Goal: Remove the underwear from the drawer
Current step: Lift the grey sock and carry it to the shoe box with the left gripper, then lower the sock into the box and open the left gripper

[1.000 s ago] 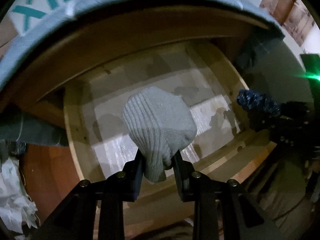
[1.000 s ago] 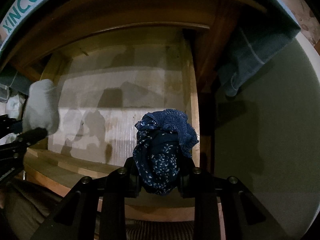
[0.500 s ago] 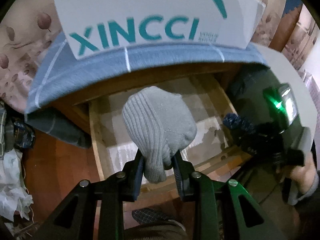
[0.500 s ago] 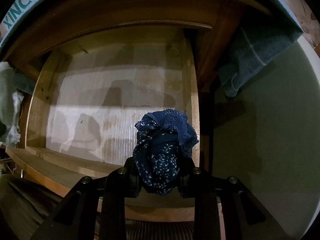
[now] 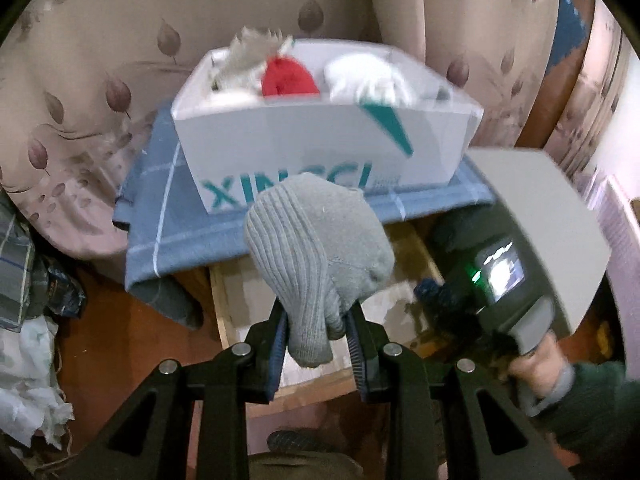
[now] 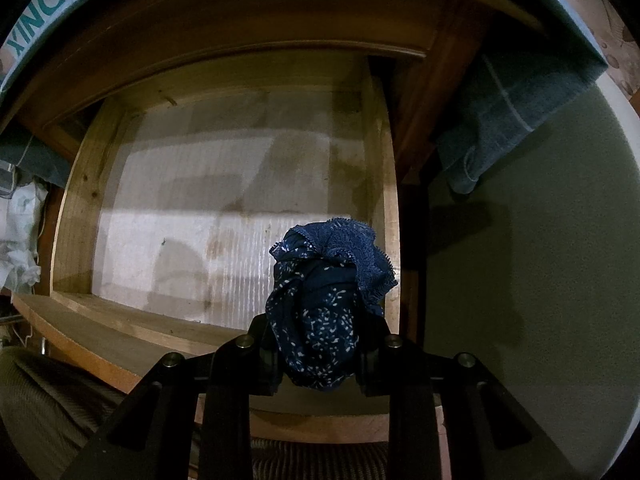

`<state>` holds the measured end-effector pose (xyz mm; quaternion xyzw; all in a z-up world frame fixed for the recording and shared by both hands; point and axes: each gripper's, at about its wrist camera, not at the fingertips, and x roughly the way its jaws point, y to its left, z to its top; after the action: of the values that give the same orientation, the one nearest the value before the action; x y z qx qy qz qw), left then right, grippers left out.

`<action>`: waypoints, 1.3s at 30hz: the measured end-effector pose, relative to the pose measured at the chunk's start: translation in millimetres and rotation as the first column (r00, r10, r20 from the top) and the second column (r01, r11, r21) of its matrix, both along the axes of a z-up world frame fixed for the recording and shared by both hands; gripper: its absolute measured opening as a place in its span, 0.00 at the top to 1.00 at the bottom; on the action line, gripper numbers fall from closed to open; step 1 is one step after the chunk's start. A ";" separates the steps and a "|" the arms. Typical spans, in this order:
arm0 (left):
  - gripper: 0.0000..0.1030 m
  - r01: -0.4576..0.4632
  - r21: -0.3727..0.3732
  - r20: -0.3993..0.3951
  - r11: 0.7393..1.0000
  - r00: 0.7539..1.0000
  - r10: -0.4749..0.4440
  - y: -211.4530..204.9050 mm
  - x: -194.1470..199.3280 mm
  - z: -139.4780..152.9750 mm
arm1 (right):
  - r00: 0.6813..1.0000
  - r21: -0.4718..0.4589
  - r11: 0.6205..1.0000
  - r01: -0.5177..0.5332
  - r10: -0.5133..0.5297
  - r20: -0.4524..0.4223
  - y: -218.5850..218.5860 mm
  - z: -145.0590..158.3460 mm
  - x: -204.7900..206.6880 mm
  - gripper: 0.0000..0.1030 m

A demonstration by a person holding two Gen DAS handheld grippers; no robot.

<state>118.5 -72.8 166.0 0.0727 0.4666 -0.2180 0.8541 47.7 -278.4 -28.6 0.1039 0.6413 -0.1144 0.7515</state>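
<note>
In the left wrist view, the left gripper (image 5: 316, 330) is closed on a grey ribbed bundle (image 5: 316, 256), pinching its lower end so the rounded bulk stands up free of the jaws; gripped that way, the soft roll probably stays together instead of unrolling. It hangs in the air in front of a white box (image 5: 320, 140) with teal lettering, which sits on a blue checked cloth (image 5: 160, 216) and already holds a red item (image 5: 290, 78) and pale ones, so the box looks like the likely place to drop it. The open wooden drawer (image 5: 224, 300) lies below and behind the bundle. The knit is thick, with lengthwise ribs on one side and a smoother panel on the other; it could as well be a sock, I cannot tell. At the right edge a hand (image 5: 536, 364) carries the other gripper low over the drawer. In the right wrist view, the right gripper (image 6: 318, 354) is clamped on navy underwear (image 6: 320, 312), pointing down above the drawer's pale lined floor (image 6: 192, 248), near its right wall. The cloth is bunched into a tight ball, dark blue with small white flecks and a scalloped lace edge fanning out on top; it is clear of the floor, and nothing else shows inside.
</note>
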 end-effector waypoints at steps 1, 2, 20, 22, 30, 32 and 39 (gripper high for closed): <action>0.73 -0.005 -0.008 0.015 1.000 1.000 0.005 2.0 0.6 9.5 | 1.000 0.001 1.000 0.001 -0.001 0.000 -0.3 0.0 -0.2 0.76; 0.73 -0.011 -0.009 0.037 1.000 0.999 0.011 3.4 1.9 19.9 | 1.000 0.001 1.000 0.001 -0.001 0.001 -0.4 0.1 -0.2 0.76; 0.73 -0.095 0.027 0.205 0.995 0.975 0.088 -38.3 101.8 104.1 | 1.000 0.009 1.000 0.000 0.000 0.005 -1.2 1.7 -1.0 0.76; 0.73 -0.109 0.037 0.193 0.993 0.976 0.100 -45.5 116.8 99.1 | 1.000 0.015 1.000 0.000 0.000 0.006 -1.1 1.9 -1.2 0.76; 0.73 -0.186 0.053 0.087 0.981 0.980 0.181 -48.6 163.1 55.8 | 1.000 0.039 0.999 0.000 -0.001 0.016 0.9 4.6 -3.0 0.76; 0.73 -0.192 0.056 0.061 0.980 0.980 0.188 -48.4 168.7 43.3 | 1.000 0.044 0.999 0.001 -0.002 0.016 0.6 4.4 -2.8 0.76; 0.68 -0.207 0.060 0.020 0.976 0.978 0.207 -48.5 174.6 17.3 | 1.000 0.039 0.999 -0.002 0.001 0.014 1.9 5.3 -1.2 0.76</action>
<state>293.2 -121.3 183.3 0.0514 0.4722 -0.1129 0.8727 46.5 -276.4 -23.3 0.1188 0.6383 -0.1006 0.7539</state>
